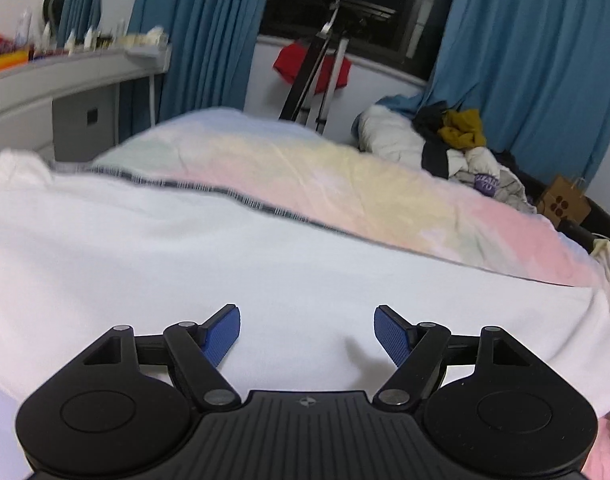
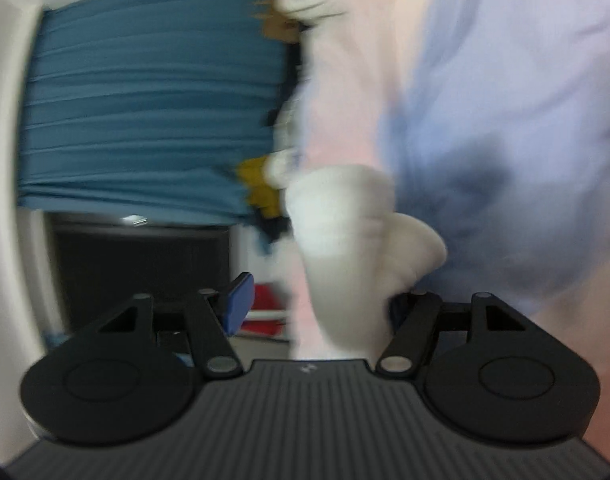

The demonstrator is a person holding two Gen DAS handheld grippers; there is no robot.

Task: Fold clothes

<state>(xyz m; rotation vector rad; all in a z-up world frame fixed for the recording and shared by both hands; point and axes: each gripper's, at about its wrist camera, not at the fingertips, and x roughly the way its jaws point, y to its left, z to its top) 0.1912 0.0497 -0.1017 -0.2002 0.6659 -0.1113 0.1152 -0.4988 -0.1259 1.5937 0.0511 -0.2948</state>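
Observation:
A white garment (image 1: 209, 256) with a dark striped hem lies spread flat across the pastel bed sheet (image 1: 345, 168). My left gripper (image 1: 307, 334) hovers just over the garment, its blue pads wide apart and empty. In the blurred, sideways right wrist view, a bunched white piece of the garment (image 2: 345, 248) lies between the fingers of my right gripper (image 2: 317, 304). The jaws stand wide apart. The left blue pad (image 2: 238, 306) shows clear of the cloth; the right pad is hidden behind it.
A pile of unfolded clothes (image 1: 457, 140) sits at the far right of the bed. A tripod (image 1: 317, 76) and a red cloth (image 1: 293, 62) stand by the window, blue curtains (image 1: 525, 60) at both sides. A white desk (image 1: 65, 80) with bottles is left. A cardboard box (image 1: 565, 202) is right.

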